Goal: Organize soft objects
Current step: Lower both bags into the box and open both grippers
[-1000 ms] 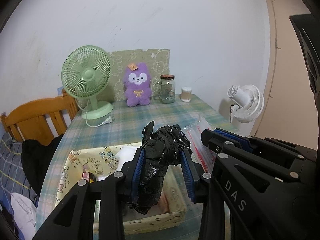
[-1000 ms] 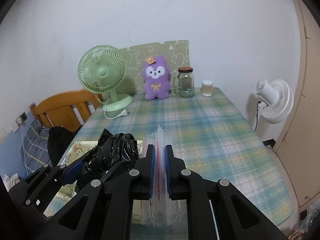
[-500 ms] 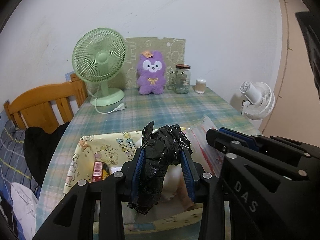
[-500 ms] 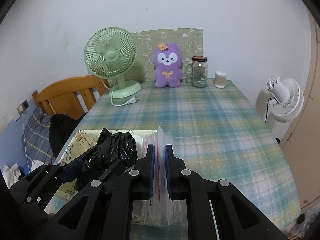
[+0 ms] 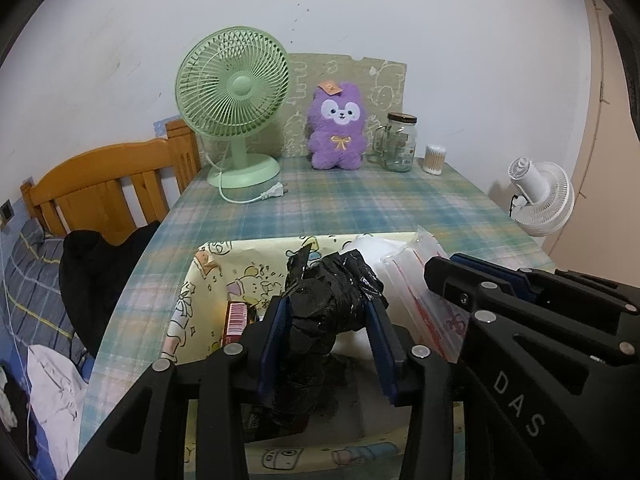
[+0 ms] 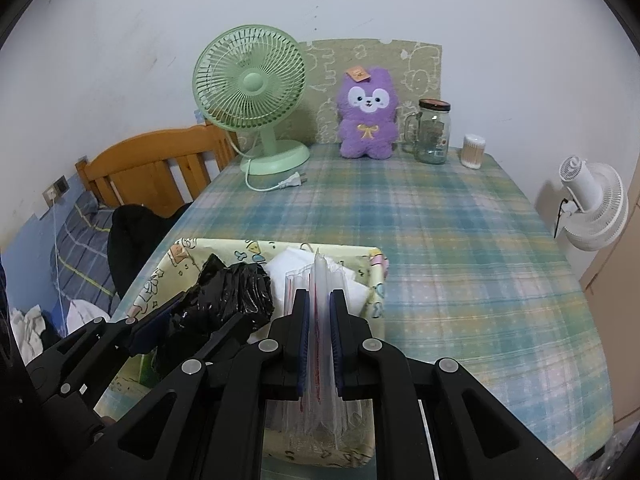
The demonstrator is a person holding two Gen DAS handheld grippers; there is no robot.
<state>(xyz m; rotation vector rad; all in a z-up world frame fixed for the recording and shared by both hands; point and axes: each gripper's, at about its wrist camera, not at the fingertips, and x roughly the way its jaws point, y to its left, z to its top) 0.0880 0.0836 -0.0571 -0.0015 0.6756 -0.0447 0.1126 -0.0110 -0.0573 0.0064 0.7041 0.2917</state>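
Two grippers hang over a yellow cartoon-print storage bin (image 5: 188, 312) at the table's near edge. At six o'clock in its own view, the left gripper (image 5: 326, 328) has a crumpled black plastic bag (image 5: 324, 312) between its jaws, which are opening, pads still touching it. At three o'clock, the right gripper (image 6: 319, 320) is clenched on a stack of clear zip bags (image 6: 320, 276). Far off at twelve o'clock stand a green fan (image 5: 234, 92), purple plush toy (image 5: 338, 128) and glass jar (image 5: 398, 142).
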